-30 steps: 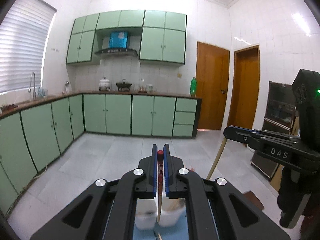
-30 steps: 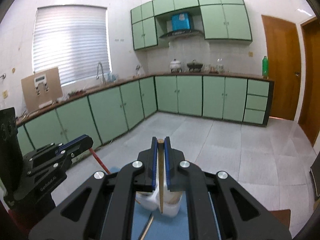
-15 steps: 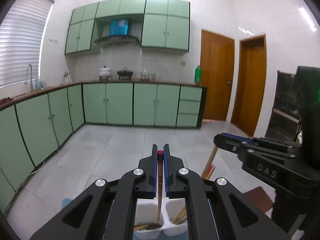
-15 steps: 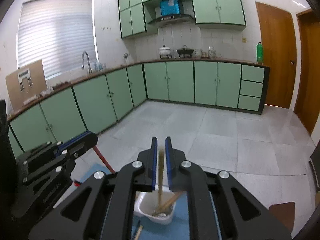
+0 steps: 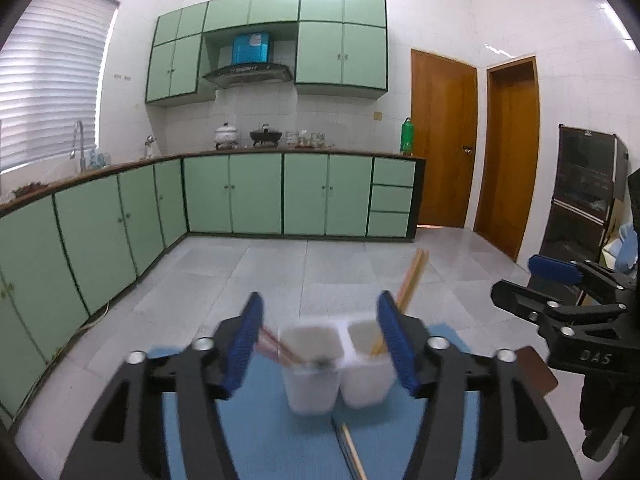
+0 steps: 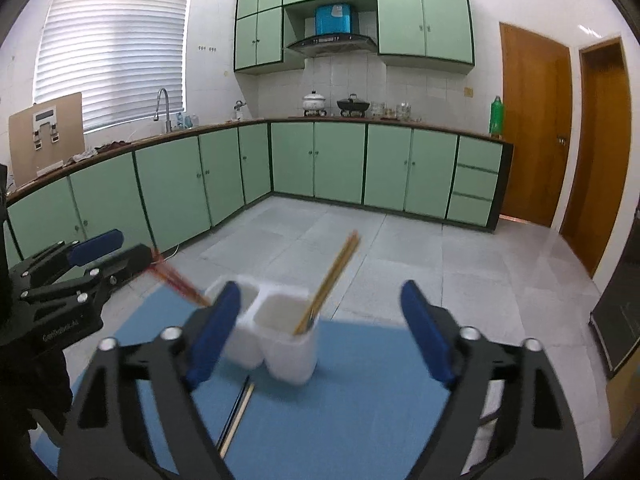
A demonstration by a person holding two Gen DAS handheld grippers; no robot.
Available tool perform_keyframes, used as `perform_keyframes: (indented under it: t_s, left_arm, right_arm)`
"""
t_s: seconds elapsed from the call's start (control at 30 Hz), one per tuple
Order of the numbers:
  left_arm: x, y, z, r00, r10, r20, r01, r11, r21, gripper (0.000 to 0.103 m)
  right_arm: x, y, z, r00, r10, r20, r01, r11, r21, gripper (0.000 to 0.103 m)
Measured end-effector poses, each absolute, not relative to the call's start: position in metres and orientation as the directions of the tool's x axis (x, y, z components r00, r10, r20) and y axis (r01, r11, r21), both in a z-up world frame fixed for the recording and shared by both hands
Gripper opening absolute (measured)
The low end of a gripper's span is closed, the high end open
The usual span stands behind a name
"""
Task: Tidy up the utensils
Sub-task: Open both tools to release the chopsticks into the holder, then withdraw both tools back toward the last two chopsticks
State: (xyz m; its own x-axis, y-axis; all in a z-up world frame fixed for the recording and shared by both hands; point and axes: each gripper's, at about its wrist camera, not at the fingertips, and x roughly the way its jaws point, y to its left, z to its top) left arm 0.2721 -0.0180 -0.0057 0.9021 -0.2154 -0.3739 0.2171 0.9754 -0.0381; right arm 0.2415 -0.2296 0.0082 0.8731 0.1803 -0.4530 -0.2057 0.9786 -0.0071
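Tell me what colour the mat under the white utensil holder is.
Blue. The mat under the holder shows best in the right wrist view.

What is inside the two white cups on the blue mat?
The red chopsticks lean out of the left cup; the yellowish chopsticks stand in the right cup. The cup walls hide the bottoms.

both tools, left [image 5: 318, 346] and right [image 6: 320, 332], just opened, nothing gripped.
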Motion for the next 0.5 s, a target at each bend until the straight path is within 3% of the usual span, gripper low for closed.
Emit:
perform_keyframes:
  t_s: [0.2,0.5]
  left_arm:
    - [0.225,-0.014,-0.062,0.865,-0.199,-0.461,0.188,0.980,-0.069,0.074]
    - [0.191,-0.004,-0.134,0.777,-0.151,-0.611,0.144,0.988,-0.060,0.076]
  right_arm:
    - [0.196,-0.234,-0.042,0.834,0.188,-0.518,-0.174,0.982,0.077,0.090]
    - [0.160,-0.228,-0.120,0.747,0.139,-0.650,-0.098,0.990,0.100,0.090]
